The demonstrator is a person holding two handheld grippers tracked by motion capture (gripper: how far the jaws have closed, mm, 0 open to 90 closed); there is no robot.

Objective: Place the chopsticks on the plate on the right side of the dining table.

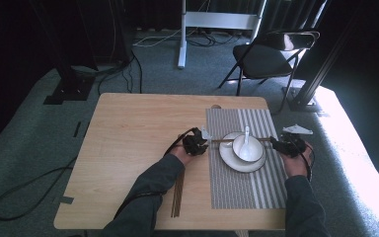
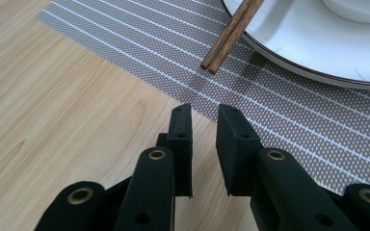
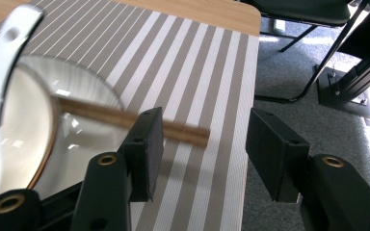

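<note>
- Chopsticks point(image 1: 229, 140) are seen just right of centre in the high view, laid as a pair across the far rim of the plate point(image 1: 227, 159), apparently so that they rest level behind the bowl point(image 1: 248, 148).
- One end of the pair point(image 2: 229, 36) is found at the top centre of the left gripper view, overhanging the plate rim point(image 2: 289, 60) above the striped mat point(image 2: 149, 53).
- The other end point(image 3: 188, 133) is found at the centre of the right gripper view, above the mat point(image 3: 197, 62).
- The left gripper point(image 1: 195, 143) is placed at the mat's left edge in the high view. Its jaws are narrowly parted, with nothing between them, and stand short of the chopstick ends.
- The right gripper point(image 1: 287, 145) is placed at the mat's right edge. In its own view its jaws stand wide apart, with no pad pressed on the wood; the chopstick tip is seen between them but appears to lie beyond the pads.
- A white spoon point(image 1: 246, 139) stands in the bowl, handle toward the top of the frame.
- A further bundle of chopsticks point(image 1: 178, 195) lies on the bare table point(image 1: 128, 128), lower centre, presumably as stock.
- Judgement: the pair appears to have been set down and let go.
</note>
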